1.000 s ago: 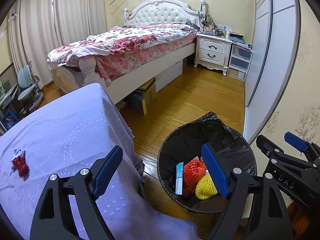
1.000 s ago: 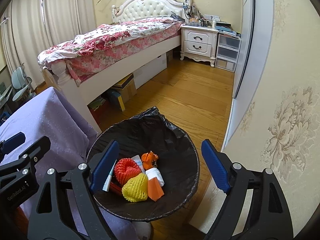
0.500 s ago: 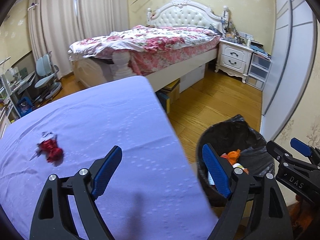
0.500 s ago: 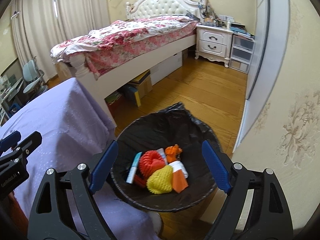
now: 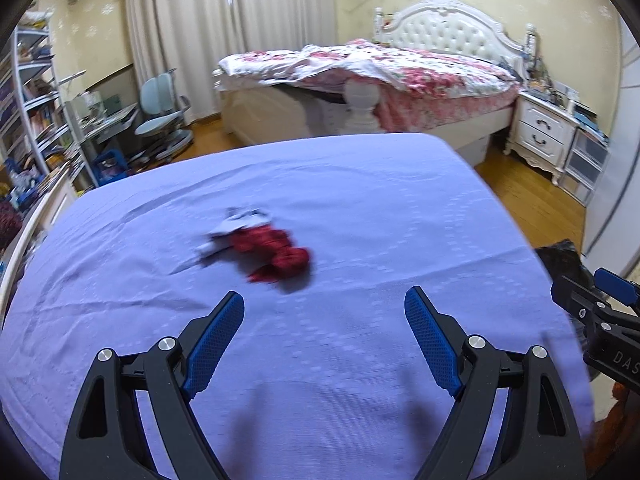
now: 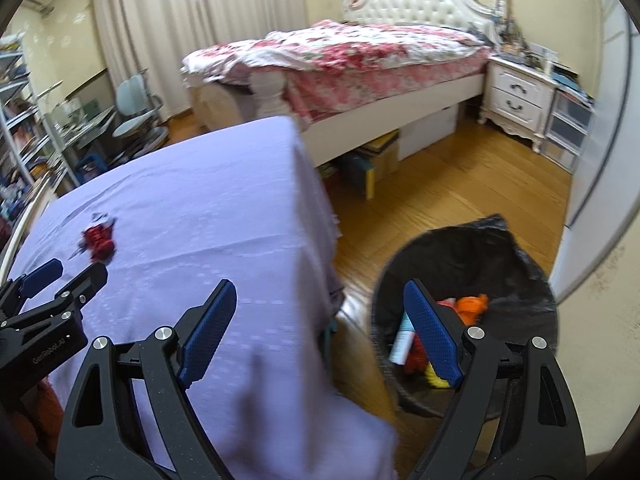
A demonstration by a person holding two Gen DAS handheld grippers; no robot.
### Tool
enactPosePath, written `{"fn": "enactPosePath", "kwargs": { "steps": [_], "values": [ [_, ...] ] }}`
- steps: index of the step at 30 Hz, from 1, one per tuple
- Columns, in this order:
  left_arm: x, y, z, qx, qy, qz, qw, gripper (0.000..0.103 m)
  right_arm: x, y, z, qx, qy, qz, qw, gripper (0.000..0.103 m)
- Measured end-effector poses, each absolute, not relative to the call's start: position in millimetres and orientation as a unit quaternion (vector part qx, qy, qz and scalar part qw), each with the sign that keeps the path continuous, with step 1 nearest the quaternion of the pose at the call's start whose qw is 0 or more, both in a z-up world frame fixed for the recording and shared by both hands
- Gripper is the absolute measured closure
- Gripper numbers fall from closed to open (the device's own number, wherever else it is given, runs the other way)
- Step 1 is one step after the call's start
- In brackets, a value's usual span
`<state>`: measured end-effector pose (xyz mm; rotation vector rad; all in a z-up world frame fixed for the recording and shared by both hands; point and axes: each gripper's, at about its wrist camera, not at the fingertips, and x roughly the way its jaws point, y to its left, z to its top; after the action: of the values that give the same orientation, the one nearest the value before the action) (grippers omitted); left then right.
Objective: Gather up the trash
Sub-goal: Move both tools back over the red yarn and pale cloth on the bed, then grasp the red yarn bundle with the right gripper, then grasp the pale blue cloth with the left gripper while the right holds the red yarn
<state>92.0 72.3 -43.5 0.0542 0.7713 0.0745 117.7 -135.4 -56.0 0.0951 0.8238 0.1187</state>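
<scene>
A: What is on the table (image 5: 400, 208)?

B: One piece of trash (image 5: 276, 254), red with some white paper on it (the picture is blurred, so I cannot say what it is exactly). It lies on the purple cloth, near the middle of the table in the left view.

A: And the left gripper (image 5: 324, 304)?

B: Its jaws stand wide apart and nothing is between them. It hangs above the cloth, and the trash is just beyond its fingertips, a little toward the left finger. It does not touch it.

A: The right gripper (image 6: 320, 300)?

B: Also wide apart and holding nothing. It is over the right edge of the table. Its left finger is over the cloth, its right finger is in front of the bin (image 6: 532, 280).

A: Where is the bin?

B: On the wooden floor, just beside the table on the right. It has a black bag inside, and there are already orange, yellow and white things in it.

A: Do the grippers see each other?

B: Yes, each one shows at the edge of the other view.
</scene>
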Motion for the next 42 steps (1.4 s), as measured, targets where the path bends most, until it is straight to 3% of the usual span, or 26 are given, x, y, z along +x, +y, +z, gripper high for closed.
{"fn": "enactPosePath", "kwargs": {
  "steps": [21,27,34,42],
  "values": [
    [78.7,211.3,-58.2,-0.036,0.405,0.147,0.902,0.021,153.8,52.0,-69.7,-0.045,0.438,0.185,0.879,0.021],
    [85.4,220.2,-59.6,-0.054,0.412,0.138,0.899,0.021,168.4,83.2,-72.5,-0.056,0.436,0.189,0.878,0.029],
    [97.1,218.0,-60.1,-0.05,0.416,0.128,0.899,0.021,174.2,96.3,-72.1,-0.078,0.431,0.187,0.879,0.066],
    [113.5,204.1,-61.3,-0.034,0.415,0.104,0.903,0.021,181.9,63.0,-71.6,-0.065,0.43,0.153,0.887,0.069]
  ]
}}
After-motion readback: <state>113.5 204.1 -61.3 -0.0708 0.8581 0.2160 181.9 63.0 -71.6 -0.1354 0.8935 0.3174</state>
